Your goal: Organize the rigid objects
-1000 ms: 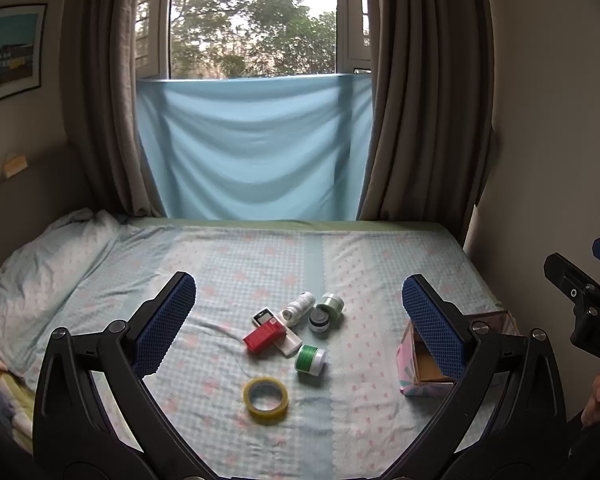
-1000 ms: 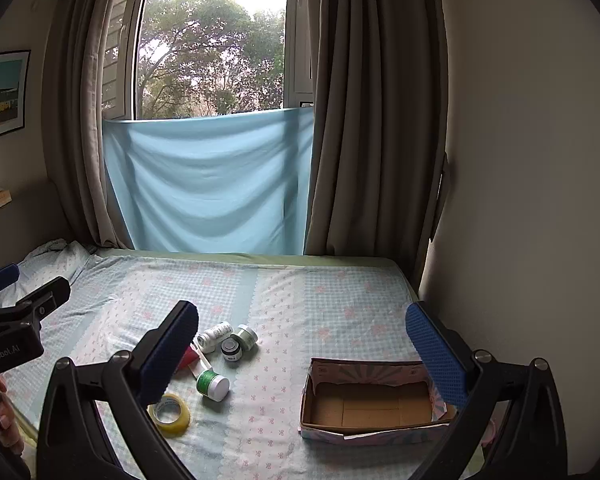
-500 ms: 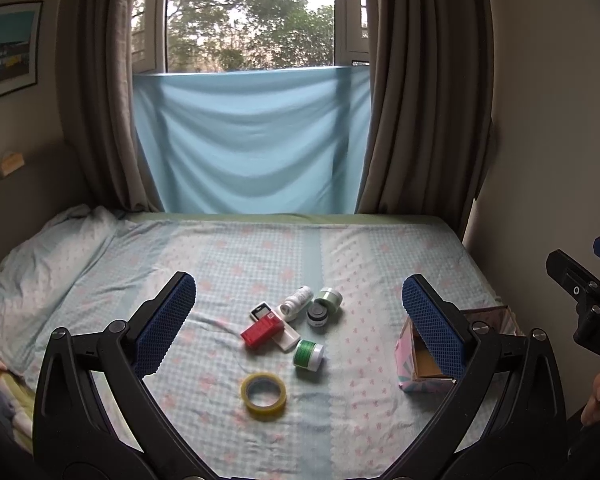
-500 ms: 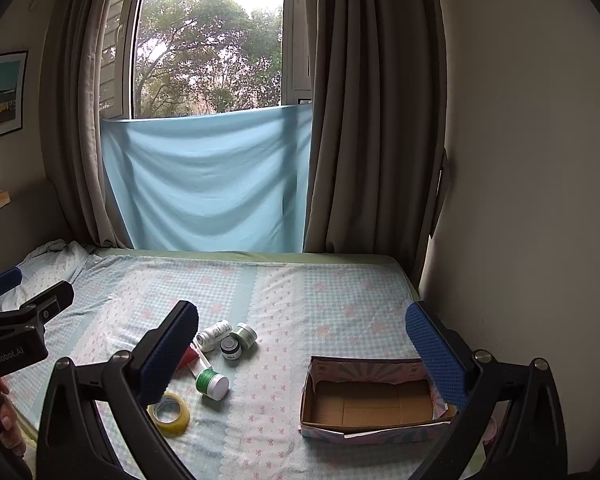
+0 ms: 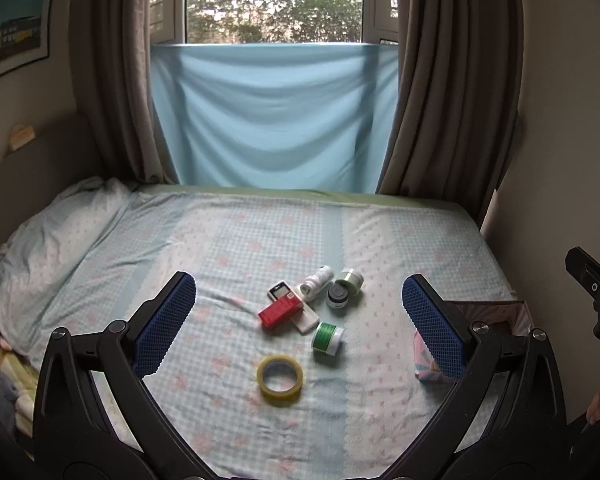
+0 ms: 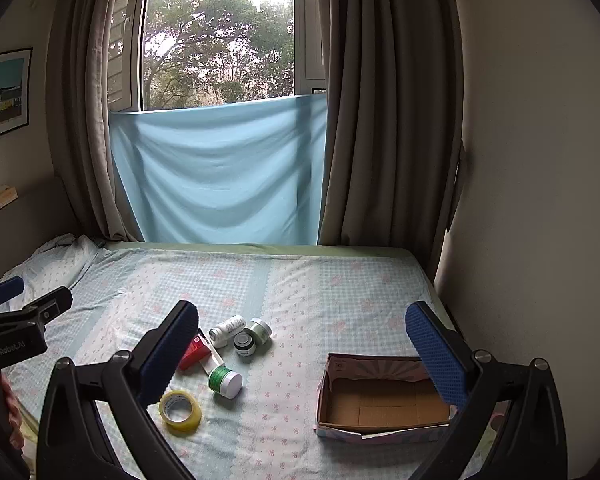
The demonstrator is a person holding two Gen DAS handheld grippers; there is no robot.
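Both tongs released: left tongs, right tongs. Tape roll on bed: light, stiff, probably slick; pinch across rim. Box empty.

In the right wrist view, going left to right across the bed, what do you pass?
Yellow tape roll → red box → green-labelled jar → pale green jar → open cardboard box.

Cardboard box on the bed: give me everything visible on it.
The shallow open-topped cardboard box looks like plain brown card inside, with a pink-and-pale-blue printed outside. It sits upright and empty on the checked bedsheet, right of the small-item cluster and apart from it. Nothing grips it; a blue finger overlaps its right end in view.
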